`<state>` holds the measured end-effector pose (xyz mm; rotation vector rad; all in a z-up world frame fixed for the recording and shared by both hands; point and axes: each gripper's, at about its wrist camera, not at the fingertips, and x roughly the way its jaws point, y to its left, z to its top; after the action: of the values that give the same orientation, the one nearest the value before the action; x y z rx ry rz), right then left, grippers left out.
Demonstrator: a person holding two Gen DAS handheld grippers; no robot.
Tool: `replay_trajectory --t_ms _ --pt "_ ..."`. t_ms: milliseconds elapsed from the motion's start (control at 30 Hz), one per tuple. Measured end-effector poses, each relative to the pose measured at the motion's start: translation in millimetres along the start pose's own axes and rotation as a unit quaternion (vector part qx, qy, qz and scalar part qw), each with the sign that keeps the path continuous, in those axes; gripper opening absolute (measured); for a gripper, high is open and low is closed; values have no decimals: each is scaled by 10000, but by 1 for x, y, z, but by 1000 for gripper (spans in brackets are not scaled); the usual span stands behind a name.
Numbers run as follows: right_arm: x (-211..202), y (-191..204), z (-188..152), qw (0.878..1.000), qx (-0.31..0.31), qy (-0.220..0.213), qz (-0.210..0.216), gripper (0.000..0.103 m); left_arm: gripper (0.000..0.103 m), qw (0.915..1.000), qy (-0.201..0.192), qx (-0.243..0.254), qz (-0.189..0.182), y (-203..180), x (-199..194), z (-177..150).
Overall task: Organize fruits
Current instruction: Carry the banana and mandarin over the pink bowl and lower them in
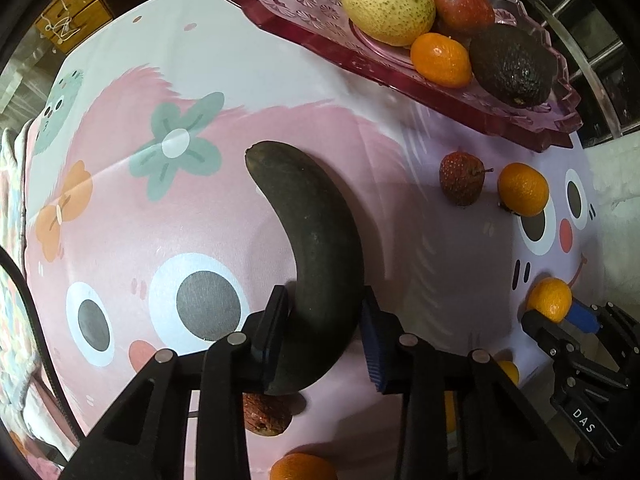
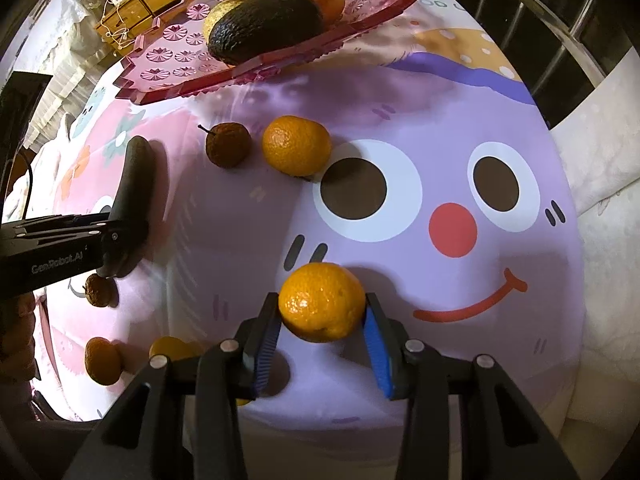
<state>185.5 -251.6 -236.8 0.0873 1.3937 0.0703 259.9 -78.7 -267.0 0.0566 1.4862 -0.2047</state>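
My left gripper [image 1: 325, 304] points down at the cartoon-print cloth and is shut on a blackened banana [image 1: 316, 240], its pads pressing both sides near the lower end. The right wrist view shows that banana [image 2: 136, 184] from the side. My right gripper [image 2: 322, 312] is shut on an orange mandarin [image 2: 322, 302], which touches both blue pads. A pink patterned tray [image 1: 288, 8] at the far side holds a speckled yellow fruit [image 1: 386, 6], a red fruit [image 1: 464, 4], a mandarin [image 1: 440, 60] and a dark avocado [image 1: 512, 64].
Loose on the cloth between tray and grippers lie a lychee [image 2: 228, 144] and a mandarin [image 2: 296, 144]. Nearer the front edge are another lychee [image 2: 98, 290] and two mandarins [image 2: 102, 360] [image 2: 172, 348]. A metal railing [image 2: 532, 12] stands behind at the right.
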Motion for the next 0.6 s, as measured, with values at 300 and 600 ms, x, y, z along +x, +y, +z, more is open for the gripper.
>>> replay_trajectory --t_ms 300,600 --pt "-13 -5 -3 9997 -65 -163 165 41 30 9980 -507 -267 -284 2 -20 -5" --pt "-36 -7 5 9983 -180 -426 357 41 29 9908 -1020 -736 -498 24 -65 -12"
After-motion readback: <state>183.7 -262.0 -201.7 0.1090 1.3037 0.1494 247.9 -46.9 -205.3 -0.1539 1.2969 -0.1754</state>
